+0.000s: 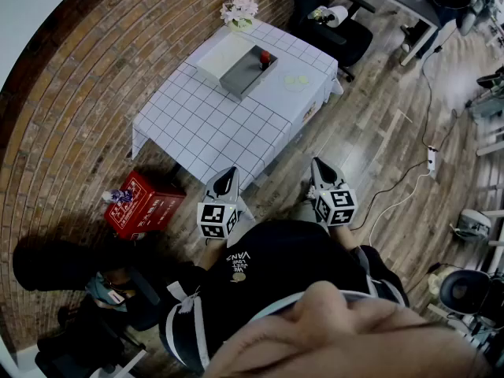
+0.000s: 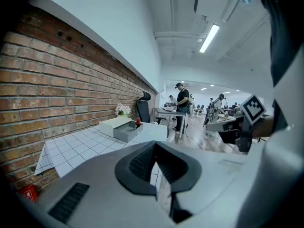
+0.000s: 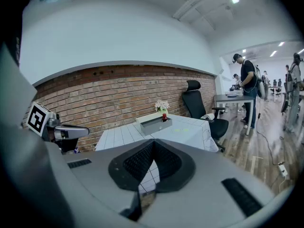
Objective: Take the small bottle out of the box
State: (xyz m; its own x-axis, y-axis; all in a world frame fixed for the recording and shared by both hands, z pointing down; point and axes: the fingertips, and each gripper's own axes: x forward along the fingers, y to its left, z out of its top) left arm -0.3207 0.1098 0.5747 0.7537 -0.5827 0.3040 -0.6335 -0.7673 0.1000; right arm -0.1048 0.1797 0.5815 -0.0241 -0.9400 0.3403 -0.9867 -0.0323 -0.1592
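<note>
Head view: left gripper [image 1: 229, 172] and right gripper [image 1: 319, 165] both pinched closed, empty, well short of worktop [image 1: 197, 124]. Small bottle [image 1: 265, 57] stands upright in box [image 1: 240, 75] mid-worktop. Probably light, rigid, slick; grip below red cap.

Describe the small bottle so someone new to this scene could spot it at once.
Find the table with the white grid cloth beside the brick wall. On its far half lies an open grey box next to a white box. The small bottle stands at the grey box's far end; its red top is the only red thing on the table.
</note>
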